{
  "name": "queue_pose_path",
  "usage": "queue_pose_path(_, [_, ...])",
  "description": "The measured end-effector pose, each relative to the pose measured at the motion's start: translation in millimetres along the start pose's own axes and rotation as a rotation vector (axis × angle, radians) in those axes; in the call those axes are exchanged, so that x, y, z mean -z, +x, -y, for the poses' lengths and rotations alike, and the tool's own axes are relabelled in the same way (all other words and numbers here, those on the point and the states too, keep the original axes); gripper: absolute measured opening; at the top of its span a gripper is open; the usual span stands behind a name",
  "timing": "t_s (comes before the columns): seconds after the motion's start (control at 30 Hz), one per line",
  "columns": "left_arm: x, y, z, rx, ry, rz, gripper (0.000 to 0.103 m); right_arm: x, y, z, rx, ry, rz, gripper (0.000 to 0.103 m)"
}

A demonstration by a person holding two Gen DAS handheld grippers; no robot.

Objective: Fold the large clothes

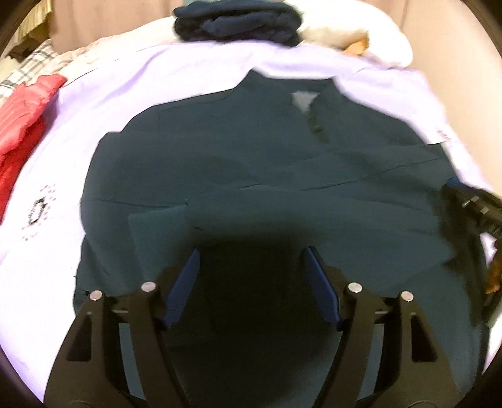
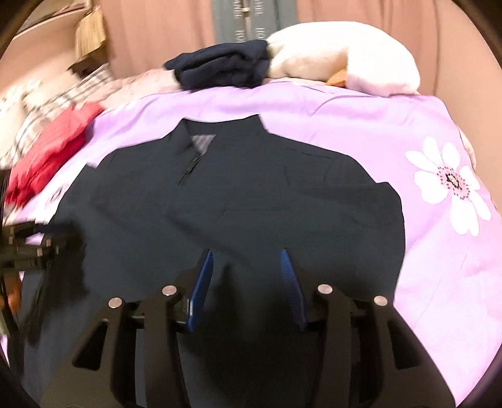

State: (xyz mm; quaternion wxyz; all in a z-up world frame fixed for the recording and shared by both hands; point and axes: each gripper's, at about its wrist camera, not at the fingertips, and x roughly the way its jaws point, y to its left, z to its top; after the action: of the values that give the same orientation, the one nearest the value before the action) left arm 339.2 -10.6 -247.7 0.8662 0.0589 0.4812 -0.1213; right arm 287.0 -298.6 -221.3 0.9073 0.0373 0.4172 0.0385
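A large dark teal jacket [image 1: 251,163] lies flat on a lilac flowered bedsheet [image 1: 157,81], collar at the far end, both sleeves folded across its chest. It also shows in the right wrist view [image 2: 238,194]. My left gripper [image 1: 251,254] is open and empty, hovering over the jacket's lower part. My right gripper [image 2: 246,254] is open and empty over the jacket's lower part too. The right gripper shows at the right edge of the left wrist view [image 1: 477,210]; the left gripper shows blurred at the left edge of the right wrist view [image 2: 28,244].
A folded dark navy garment [image 1: 235,22] lies at the far end of the bed, beside a white pillow [image 1: 354,28]. A red padded garment [image 1: 22,110] lies at the left. A checked cloth [image 2: 62,94] sits beyond it. A pink curtain [image 2: 157,31] hangs behind.
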Motion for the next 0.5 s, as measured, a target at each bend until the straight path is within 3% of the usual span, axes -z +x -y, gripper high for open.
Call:
queue_pose_path(0.07, [1, 13, -3, -0.02, -0.005, -0.044, 0.071, 2, 21, 7, 0.029, 0.031, -0.076, 0.046])
queue_pose_path(0.13, [2, 16, -3, -0.036, 0.011, -0.043, 0.072, 5, 27, 13, 0.004, 0.061, -0.081, 0.046])
queue_pose_path(0.23, [5, 6, -6, -0.041, 0.003, -0.037, 0.071, 7, 11, 15, 0.021, 0.112, -0.062, 0.048])
queue_pose_path(0.4, [26, -31, -14, -0.026, -0.032, 0.007, 0.08, 27, -35, -5, -0.054, 0.086, -0.012, 0.05])
queue_pose_path(0.5, [47, -52, -9, -0.019, -0.023, 0.025, 0.08, 45, -54, -23, -0.1, 0.06, -0.022, 0.051])
